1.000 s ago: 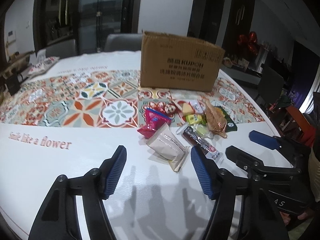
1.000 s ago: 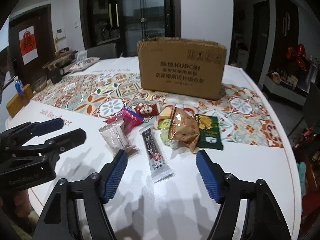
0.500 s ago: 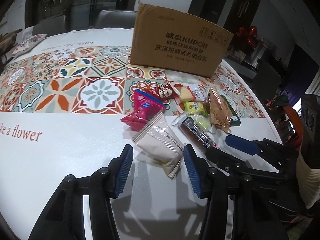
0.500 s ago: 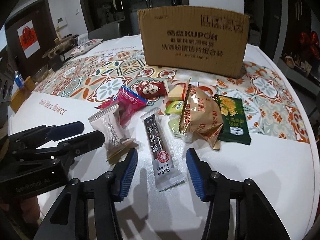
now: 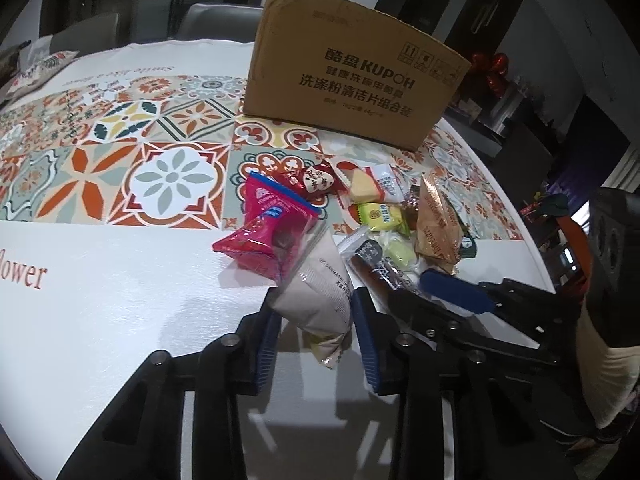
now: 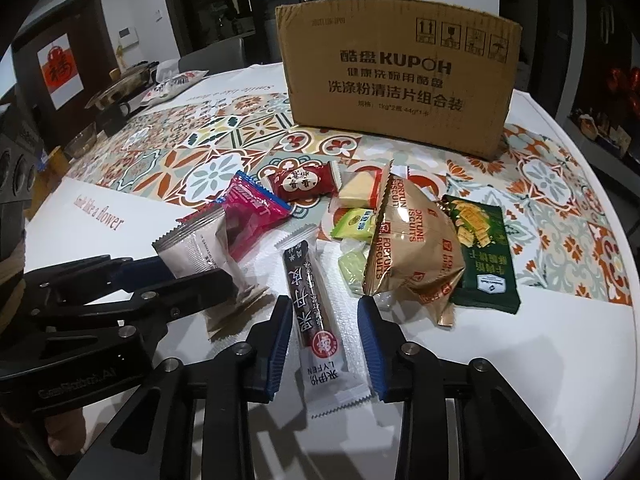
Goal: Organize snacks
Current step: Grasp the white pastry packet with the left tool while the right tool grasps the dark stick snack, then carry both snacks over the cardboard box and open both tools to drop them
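Observation:
A pile of snacks lies on the white table [image 5: 120, 288] in front of a cardboard box [image 5: 352, 92]. My left gripper [image 5: 316, 308] is closing and its blue pads press both sides of a beige packet [image 5: 316, 292], whose near end lifts off the cloth. My right gripper [image 6: 324, 312] is also closing. A long dark bar [image 6: 316, 320] lies flat between its pads, which stand just clear of the wrapper. The two grippers sit side by side; the left gripper [image 6: 192, 276] with the beige packet [image 6: 200, 248] shows in the right wrist view.
Behind the grippers lie a pink packet [image 6: 252, 216], a red candy [image 6: 304, 184], a gold biscuit bag [image 6: 412, 248], a dark green packet [image 6: 484, 256] and small yellow and green sweets. The cardboard box [image 6: 396, 80] stands on the tiled strip. The table edge curves away at right.
Both grippers moved forward and down onto the pile while narrowing. The left now brackets and pinches the beige packet; the right now straddles the dark bar.

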`<state>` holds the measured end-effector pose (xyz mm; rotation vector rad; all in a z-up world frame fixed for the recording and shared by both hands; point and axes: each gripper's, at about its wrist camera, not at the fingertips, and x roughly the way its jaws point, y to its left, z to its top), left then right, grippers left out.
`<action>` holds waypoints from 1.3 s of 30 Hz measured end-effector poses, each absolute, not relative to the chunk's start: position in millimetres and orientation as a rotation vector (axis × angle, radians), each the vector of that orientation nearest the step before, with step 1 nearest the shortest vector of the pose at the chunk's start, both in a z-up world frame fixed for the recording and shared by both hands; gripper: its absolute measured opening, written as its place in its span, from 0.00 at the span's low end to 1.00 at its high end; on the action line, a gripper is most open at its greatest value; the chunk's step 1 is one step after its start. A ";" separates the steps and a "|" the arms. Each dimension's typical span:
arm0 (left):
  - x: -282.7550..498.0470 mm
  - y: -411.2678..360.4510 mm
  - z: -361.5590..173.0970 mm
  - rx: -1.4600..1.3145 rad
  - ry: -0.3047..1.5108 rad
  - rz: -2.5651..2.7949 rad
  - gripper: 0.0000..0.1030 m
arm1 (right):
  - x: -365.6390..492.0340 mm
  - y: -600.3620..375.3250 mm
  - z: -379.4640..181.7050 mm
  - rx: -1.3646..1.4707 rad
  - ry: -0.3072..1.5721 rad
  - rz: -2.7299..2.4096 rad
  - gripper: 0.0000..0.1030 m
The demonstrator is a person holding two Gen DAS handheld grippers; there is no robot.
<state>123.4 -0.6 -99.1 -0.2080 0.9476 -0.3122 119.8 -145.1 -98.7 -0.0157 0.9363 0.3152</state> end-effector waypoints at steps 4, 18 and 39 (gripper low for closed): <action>121.2 -2.2 -99.9 -0.209 0.948 -0.324 0.26 | 119.2 -141.3 -102.6 -0.019 0.950 0.333 0.27; 102.9 1.4 -74.1 -0.166 0.872 -0.304 0.26 | 102.3 -139.5 -76.4 0.001 0.873 0.346 0.17; 123.1 -5.9 32.1 -0.055 0.624 -0.286 0.26 | 114.0 -158.1 17.4 0.039 0.643 0.331 0.17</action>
